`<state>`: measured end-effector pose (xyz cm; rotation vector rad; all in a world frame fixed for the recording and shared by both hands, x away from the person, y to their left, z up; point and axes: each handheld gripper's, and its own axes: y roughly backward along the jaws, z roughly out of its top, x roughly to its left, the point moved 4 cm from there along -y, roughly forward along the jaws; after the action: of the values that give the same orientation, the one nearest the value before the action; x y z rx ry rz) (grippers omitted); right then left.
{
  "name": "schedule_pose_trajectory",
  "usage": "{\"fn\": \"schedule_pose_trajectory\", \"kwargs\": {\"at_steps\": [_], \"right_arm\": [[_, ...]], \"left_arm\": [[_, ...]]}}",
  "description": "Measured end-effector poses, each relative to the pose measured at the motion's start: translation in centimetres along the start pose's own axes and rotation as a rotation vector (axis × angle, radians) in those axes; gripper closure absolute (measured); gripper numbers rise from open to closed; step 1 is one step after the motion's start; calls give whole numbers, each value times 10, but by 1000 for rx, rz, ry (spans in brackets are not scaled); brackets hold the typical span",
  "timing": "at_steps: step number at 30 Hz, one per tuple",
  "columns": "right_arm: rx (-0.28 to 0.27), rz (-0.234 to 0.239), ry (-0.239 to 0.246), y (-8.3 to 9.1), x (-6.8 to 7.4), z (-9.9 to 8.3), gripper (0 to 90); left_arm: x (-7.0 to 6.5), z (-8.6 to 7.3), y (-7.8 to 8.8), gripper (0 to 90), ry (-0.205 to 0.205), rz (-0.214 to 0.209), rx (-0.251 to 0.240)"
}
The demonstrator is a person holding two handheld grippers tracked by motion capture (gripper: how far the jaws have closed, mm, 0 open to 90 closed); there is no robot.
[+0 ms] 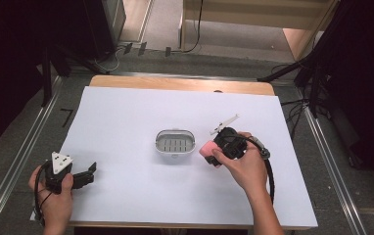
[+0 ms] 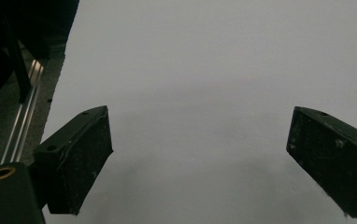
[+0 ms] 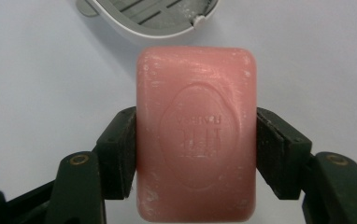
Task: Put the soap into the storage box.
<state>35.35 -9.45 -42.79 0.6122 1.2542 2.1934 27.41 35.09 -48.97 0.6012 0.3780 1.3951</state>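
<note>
A pink bar of soap [image 3: 196, 133] with an oval stamp on its face sits between the two black jaws of my right gripper [image 3: 196, 154], which is shut on its long sides. In the high view the soap [image 1: 206, 151] is just right of the white soap dish [image 1: 175, 142] with a grey slotted insert, whose rim [image 3: 158, 32] lies just beyond the bar. My right gripper [image 1: 214, 152] is held from the right by a hand. My left gripper [image 1: 93, 172] rests at the table's front left, open, its jaws wide apart over bare white surface [image 2: 200, 154].
The table top is a white sheet [image 1: 136, 112] with a wooden edge [image 1: 175, 82] at the back. Metal rails [image 1: 23, 156] run along both sides. A black cable [image 1: 271, 176] loops from the right gripper along the forearm. Dark curtains and floor cables lie beyond.
</note>
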Motion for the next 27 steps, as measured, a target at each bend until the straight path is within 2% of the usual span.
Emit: {"fn": "schedule_pose_trajectory", "kwargs": {"at_steps": [5,8,11,14,20,27], "right_arm": [[4,2,28,-1,3,6,389],[8,11,75,-1,7,11,389],[7,18,94,0,9,13,389],[6,39,136,-1,11,16,389],[9,47,222,-1,15,23,389],[8,55,277,3,19,34,389]], "left_arm": [[0,0,0,73,-1,0,0],[0,0,0,73,0,0,-1],[0,0,0,73,0,1,0],[0,0,0,73,0,1,0],[0,0,0,73,0,0,0],[0,0,0,73,1,-1,-1]]}}
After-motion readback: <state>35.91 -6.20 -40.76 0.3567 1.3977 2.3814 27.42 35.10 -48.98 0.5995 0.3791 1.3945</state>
